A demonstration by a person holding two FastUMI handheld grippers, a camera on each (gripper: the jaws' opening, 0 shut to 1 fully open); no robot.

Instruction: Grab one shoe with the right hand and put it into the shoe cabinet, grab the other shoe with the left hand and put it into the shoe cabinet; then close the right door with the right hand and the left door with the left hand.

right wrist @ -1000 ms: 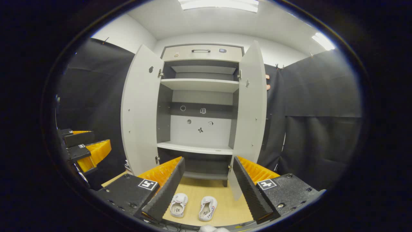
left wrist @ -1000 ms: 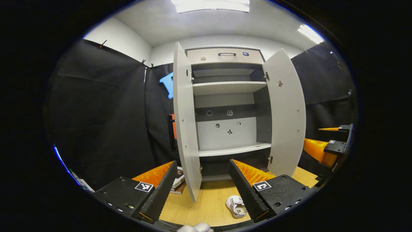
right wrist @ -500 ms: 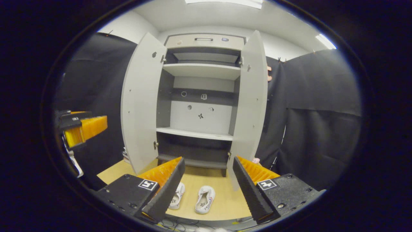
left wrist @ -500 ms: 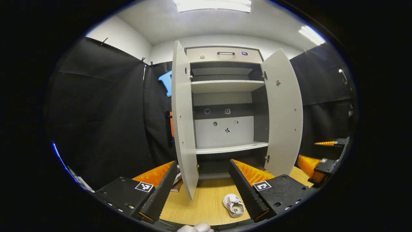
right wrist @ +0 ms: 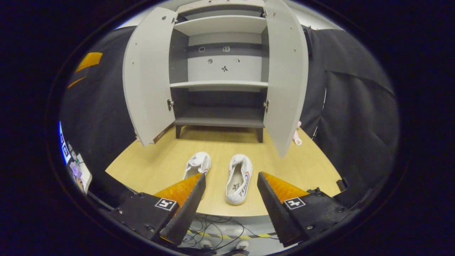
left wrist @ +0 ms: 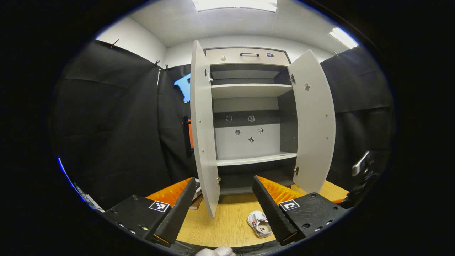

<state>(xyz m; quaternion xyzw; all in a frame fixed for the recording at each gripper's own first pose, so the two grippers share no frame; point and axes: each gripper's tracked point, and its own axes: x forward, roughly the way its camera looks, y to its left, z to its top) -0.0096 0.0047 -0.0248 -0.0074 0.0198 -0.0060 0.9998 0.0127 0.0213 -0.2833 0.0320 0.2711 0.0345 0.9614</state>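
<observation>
Right tool (right wrist: 229,192) wide above right shoe (right wrist: 239,179) on desk (right wrist: 163,163): lower straight, straddle sides, squeeze gently.

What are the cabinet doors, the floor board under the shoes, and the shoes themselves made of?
Cabinet doors: probably laminated board, matt pale grey, flat and smooth with small metal hinges.
Floor board: looks like light wood-grain laminate, faintly streaked, low sheen.
Shoes: white uppers, seemingly canvas or soft fabric, with a paler rubbery-looking sole rim; too small to be sure.
</observation>
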